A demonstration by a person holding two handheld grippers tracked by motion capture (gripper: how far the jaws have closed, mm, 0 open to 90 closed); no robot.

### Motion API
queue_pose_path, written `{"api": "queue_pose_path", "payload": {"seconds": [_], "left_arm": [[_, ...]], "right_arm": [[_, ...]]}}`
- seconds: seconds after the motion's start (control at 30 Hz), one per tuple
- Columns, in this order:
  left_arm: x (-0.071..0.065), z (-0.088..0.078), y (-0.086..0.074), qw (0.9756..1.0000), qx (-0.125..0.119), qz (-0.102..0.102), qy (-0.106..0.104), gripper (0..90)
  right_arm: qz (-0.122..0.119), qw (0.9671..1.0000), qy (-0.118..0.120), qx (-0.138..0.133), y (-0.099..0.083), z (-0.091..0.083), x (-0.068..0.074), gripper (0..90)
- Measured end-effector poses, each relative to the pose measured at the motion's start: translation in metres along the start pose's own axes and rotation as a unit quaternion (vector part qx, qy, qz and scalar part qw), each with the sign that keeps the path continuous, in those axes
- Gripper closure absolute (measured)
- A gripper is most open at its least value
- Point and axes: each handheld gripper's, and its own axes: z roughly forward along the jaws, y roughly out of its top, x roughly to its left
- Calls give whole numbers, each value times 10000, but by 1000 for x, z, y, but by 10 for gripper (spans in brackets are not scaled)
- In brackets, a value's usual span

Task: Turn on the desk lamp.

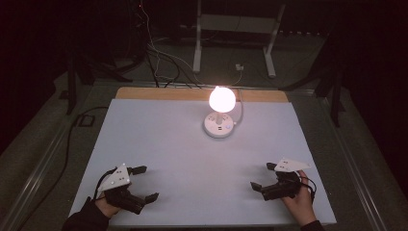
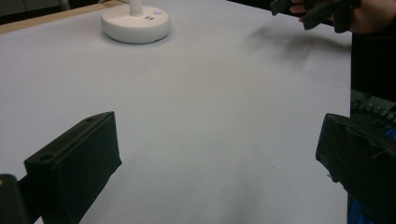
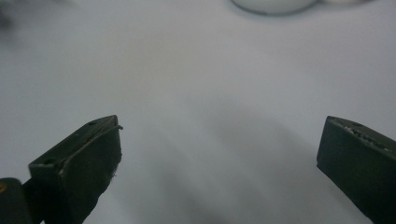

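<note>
A lit lamp [image 1: 222, 99] with a glowing round bulb stands on its round white base [image 1: 219, 125] at the far middle of the white tabletop [image 1: 192, 159]. The same base [image 2: 135, 23] appears far off in the left gripper view, and its lower edge [image 3: 273, 4] at the top of the right gripper view. My left gripper [image 1: 145, 183] rests near the front left corner, jaws wide apart over bare table [image 2: 219, 158]. My right gripper [image 1: 263, 176] sits near the front right, also open with nothing between its jaws [image 3: 219, 158]. The right hand with its gripper [image 2: 322, 9] is visible at the top right of the left gripper view.
A white cord [image 1: 240, 108] runs from the lamp base over the table's far wooden edge [image 1: 159, 94]. Behind the table are dark floor, loose cables [image 1: 159, 62] and a white stand's legs [image 1: 233, 43]. The room is dark apart from the lamp.
</note>
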Motion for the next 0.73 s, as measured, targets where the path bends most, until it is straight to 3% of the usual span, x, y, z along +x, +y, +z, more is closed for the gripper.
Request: {"api": "queue_pose_path", "payload": {"seconds": [0.17, 0.3, 0.4, 0.73], "left_arm": [[0, 0, 0, 10000, 21, -9, 3, 3], [-1, 1, 0, 10000, 24, -7, 5, 3], [0, 1, 0, 10000, 50, 8, 16, 3], [-1, 1, 0, 10000, 54, 1, 16, 3]], "right_arm": [[25, 10000, -39, -39, -13, -7, -5, 0], [-27, 9998, -183, 23, -19, -10, -8, 0], [6, 9994, -347, -77, -22, -13, -12, 0], [-19, 9995, -323, -16, -22, -11, -12, 0]]}}
